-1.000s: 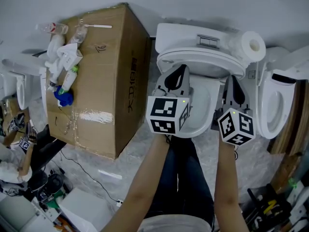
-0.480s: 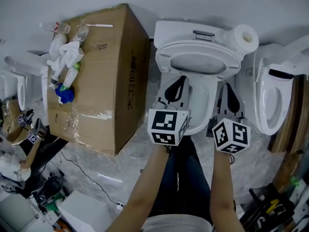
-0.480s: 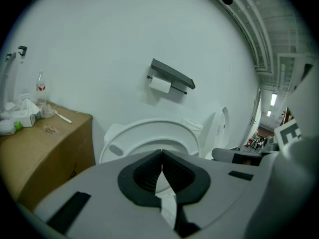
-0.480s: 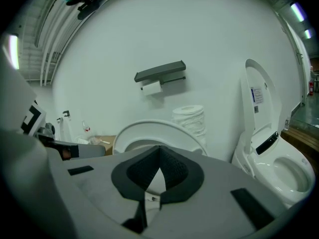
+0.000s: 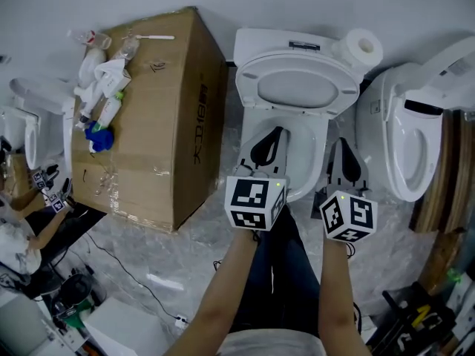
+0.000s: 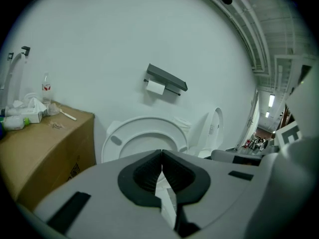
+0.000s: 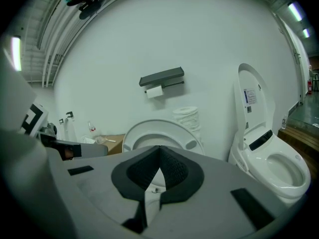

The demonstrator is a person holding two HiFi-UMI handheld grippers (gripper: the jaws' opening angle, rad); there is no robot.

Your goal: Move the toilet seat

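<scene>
Now, your left tongs (image 5: pixel 272 141) and right tongs (image 5: pixel 343 154) are both pressed shut with nothing between them. They hover side by side over the front of the toilet bowl (image 5: pixel 308 154). Toilet seat (image 5: pixel 347 87) stands raised against the tank (image 5: pixel 260 41), apart from both tongs. Cardboard box (image 5: pixel 171 124) sits just left.

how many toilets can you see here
2: the middle toilet, seat raised, and the right toilet beside it, lid up. A cut-off white fixture at the far left may be a third.
</scene>
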